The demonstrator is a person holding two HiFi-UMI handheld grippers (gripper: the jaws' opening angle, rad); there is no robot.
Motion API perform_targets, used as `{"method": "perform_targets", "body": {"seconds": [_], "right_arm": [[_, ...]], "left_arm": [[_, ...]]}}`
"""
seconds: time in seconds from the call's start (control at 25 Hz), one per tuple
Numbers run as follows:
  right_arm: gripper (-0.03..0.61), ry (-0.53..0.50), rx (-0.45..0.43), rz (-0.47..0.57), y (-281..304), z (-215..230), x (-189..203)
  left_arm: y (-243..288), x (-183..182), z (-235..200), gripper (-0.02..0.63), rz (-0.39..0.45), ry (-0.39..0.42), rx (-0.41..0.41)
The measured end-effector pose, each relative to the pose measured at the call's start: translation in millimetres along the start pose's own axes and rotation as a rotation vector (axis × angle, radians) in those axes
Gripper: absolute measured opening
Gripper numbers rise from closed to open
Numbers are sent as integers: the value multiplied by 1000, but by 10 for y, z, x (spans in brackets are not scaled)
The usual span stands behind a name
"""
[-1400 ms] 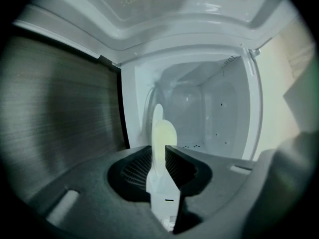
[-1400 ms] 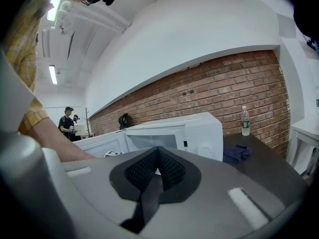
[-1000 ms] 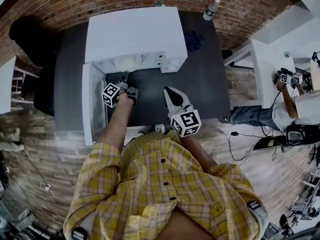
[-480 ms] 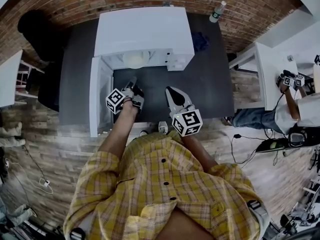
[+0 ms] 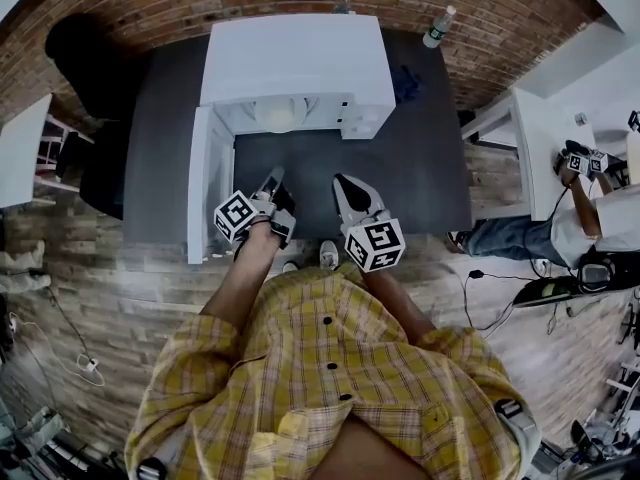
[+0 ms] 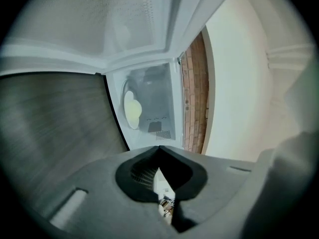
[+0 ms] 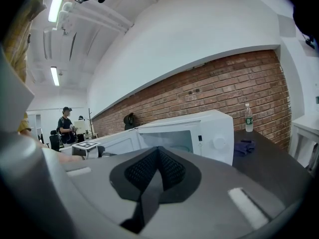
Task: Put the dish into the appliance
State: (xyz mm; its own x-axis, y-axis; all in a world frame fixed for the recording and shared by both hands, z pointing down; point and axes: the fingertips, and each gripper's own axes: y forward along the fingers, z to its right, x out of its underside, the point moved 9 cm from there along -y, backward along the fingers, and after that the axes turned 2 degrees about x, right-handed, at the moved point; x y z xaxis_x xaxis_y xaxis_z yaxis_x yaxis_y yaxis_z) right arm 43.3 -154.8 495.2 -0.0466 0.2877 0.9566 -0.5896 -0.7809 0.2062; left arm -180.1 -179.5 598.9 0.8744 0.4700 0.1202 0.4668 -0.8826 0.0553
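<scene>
Two grippers, both empty: the left gripper (image 5: 274, 176) has its jaws pressed together with nothing between them, and the right gripper (image 5: 341, 181) is likewise closed on nothing. Both hang over the dark table (image 5: 420, 183) in front of the white appliance (image 5: 300, 58). The dish (image 5: 280, 118), pale yellow, sits inside the open cavity, apart from either tool; whether it is centred there cannot be told. The door (image 5: 212, 183) stands swung wide to the left, with the left gripper just beside its free end. Judgement: placement looks done and shutting the door is what remains. Risks noted: (1) closed jaws give only a narrow pushing tip, which could skate off the smooth door panel and strike the cavity frame; (2) a hard swing could slam the door and jolt the dish, or shove the appliance back toward the brick wall and the bottle (image 5: 441, 24) standing there; (3) a push near the hinge instead of the free edge would need more force and might leave the latch uncaught; (4) the right gripper, near the door's arc, could foul the swing unless kept clear.
</scene>
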Motion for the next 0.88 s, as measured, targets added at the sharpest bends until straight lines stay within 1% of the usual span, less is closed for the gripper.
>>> {"method": "perform_targets", "body": {"seconds": [0.08, 0.2, 0.28, 0.32, 0.48, 0.64, 0.68, 0.8, 0.88], "right_arm": [[3, 0, -1, -2, 6, -25, 5], [3, 1, -5, -5, 5, -50, 14], [3, 5, -6, -7, -2, -50, 20], [3, 6, -6, -8, -5, -50, 21], [3, 8, -11, -6, 2, -66, 18], [3, 15, -14, -7, 14, -61, 31], [3, 16, -15, -8, 17, -62, 33], [3, 16, -20, -9, 25, -61, 35], [3, 19, -24, -9, 25, -68, 40]], "left_arm": [[-53, 17, 81, 0, -10, 36, 2], [-121, 45, 231, 0, -30, 115, 14], [-147, 82, 340, -1, -50, 182, 24], [-157, 101, 399, 0, -63, 229, 27], [-200, 178, 667, -2, -118, 493, 30], [-218, 240, 884, -2, -149, 714, 32], [-224, 251, 935, -2, -153, 780, 24], [-247, 317, 1077, -2, -157, 1010, -26], [-276, 361, 1130, -2, -145, 1130, -62]]}}
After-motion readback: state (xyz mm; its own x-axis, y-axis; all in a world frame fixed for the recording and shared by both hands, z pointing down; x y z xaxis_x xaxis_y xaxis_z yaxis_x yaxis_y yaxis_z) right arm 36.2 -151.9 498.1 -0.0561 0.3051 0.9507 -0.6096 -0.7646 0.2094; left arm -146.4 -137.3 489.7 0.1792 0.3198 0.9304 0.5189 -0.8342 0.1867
